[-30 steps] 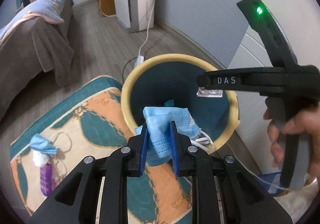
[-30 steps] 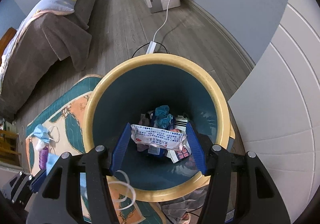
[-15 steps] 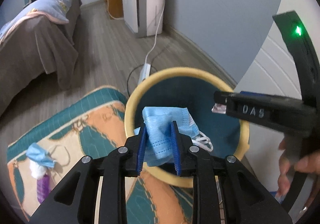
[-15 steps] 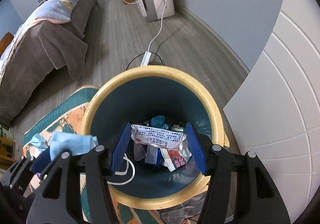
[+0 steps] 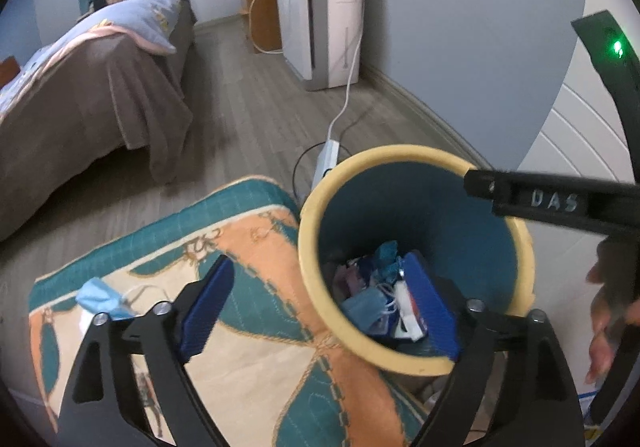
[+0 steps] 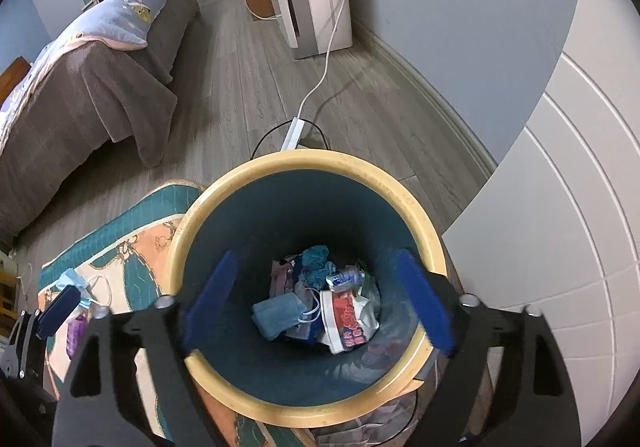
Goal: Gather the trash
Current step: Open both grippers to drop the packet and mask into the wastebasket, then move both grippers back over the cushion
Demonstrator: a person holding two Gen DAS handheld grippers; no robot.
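A yellow-rimmed bin [image 6: 416, 207] with a teal inside stands on the floor beside a rug. At its bottom lie a blue face mask [image 6: 278, 313], a white and red wrapper [image 6: 348, 321] and other scraps. My right gripper [image 6: 316, 299] hangs over the bin mouth, jaws opening wide with nothing between them. My left gripper [image 5: 320, 307] straddles the bin's near rim [image 5: 308, 247], jaws opening and empty; the mask [image 5: 362, 311] shows inside the bin. A second blue mask [image 5: 102, 301] lies on the rug to the left.
A patterned orange and teal rug [image 5: 248, 247] lies left of the bin. A purple bottle [image 6: 76, 329] rests on it near the mask. A power strip [image 6: 292, 133] and cable lie behind the bin. A bed [image 5: 80, 107] stands at left, a white appliance [image 5: 320, 15] by the wall.
Both grippers have opened. The blue mask left the left gripper and the wrapper left the right gripper; both now lie at the bottom of the bin.
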